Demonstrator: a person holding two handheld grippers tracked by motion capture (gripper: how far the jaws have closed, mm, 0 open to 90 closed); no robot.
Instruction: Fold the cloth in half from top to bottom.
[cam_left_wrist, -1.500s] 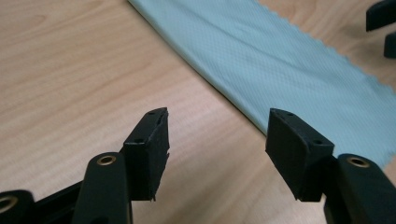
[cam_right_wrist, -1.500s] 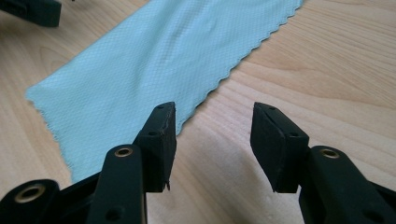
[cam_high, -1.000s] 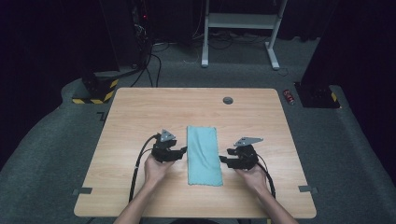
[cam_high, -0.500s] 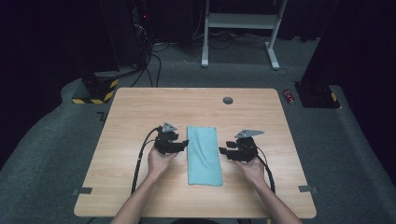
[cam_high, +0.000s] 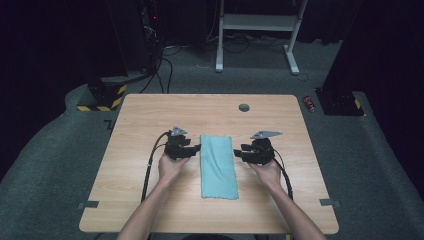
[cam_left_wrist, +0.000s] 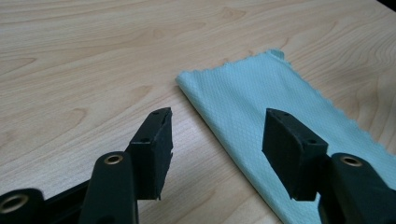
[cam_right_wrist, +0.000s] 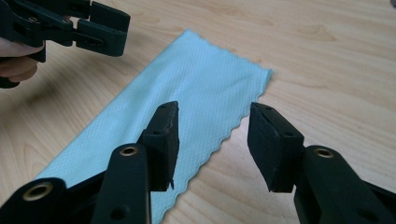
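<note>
I see the folded teal cloth (cam_high: 218, 165) flat on the table (cam_high: 150, 115), between my left gripper (cam_high: 195, 149) and right gripper (cam_high: 239, 152). Both gape empty, the right's jaws just narrowing; both have backed off sideways.

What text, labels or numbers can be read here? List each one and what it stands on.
None can be read.
The teal cloth, the wooden table and both grippers' black jaws carry no print.
The small red thing on the floor beside the table is too small to show any label.
The yellow-and-black hazard stripes are a pattern, not words.
</note>
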